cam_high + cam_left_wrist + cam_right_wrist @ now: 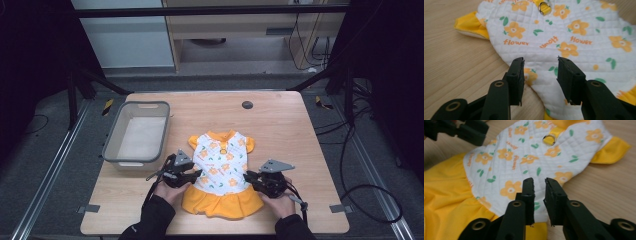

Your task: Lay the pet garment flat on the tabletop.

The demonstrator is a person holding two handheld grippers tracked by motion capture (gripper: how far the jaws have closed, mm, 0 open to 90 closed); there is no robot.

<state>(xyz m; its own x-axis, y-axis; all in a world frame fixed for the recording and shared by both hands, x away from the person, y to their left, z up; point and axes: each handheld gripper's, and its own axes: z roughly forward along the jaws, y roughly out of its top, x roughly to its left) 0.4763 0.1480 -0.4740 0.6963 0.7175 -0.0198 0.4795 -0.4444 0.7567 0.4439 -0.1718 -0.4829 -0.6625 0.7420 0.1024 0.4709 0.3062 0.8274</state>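
1. Left gripper [192, 173] – black two-jaw tool held in the person's left hand [170, 192] at the near edge of the light wooden table [280, 125]. Its jaws stand apart with nothing clamped; they hover over the left edge of the garment.
2. Right gripper [250, 176] – same tool in the right hand [280, 202]. Its jaws stand slightly apart, free of the cloth, just over the garment's right edge.
3. Small quilted white dress with orange flowers and a yellow skirt [222, 172] – lies flat between both grippers, skirt nearest the person, collar pointing away. A metal ring [544, 7] sits near the collar.
4. Grey plastic bin [111, 145] – stands farther left on the table, apart from the dress.
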